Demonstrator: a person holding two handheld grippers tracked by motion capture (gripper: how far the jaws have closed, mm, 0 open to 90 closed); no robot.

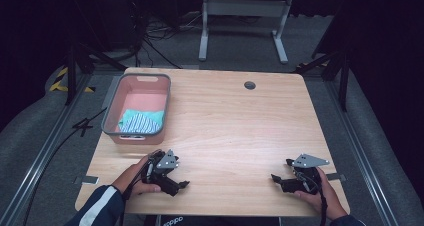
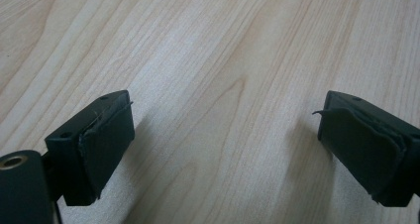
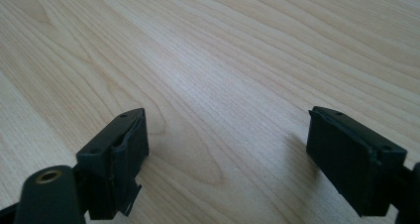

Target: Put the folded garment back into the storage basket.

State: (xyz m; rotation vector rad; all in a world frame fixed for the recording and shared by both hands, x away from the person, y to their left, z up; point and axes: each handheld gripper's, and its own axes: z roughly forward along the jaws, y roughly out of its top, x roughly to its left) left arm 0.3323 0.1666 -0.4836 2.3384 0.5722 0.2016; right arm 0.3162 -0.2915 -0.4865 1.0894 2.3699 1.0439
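Left gripper [image 1: 184, 184], right gripper [image 1: 273, 177]: both near edge, jaws apart, empty. Hazard: far-left basket [image 1: 111, 106] tipping if its cloth [image 1: 141, 121] is yanked.

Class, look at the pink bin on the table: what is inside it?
The bin holds a folded teal striped cloth at its near end; the far end shows bare pink floor. Anything beneath the cloth is hidden.

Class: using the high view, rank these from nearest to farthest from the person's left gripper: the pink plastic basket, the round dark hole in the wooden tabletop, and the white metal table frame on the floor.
From the left gripper:
1. Pink plastic basket, just beyond it, on the table's left.
2. Round dark hole, near the far edge, toward the right.
3. White metal table frame, on the floor beyond the table.
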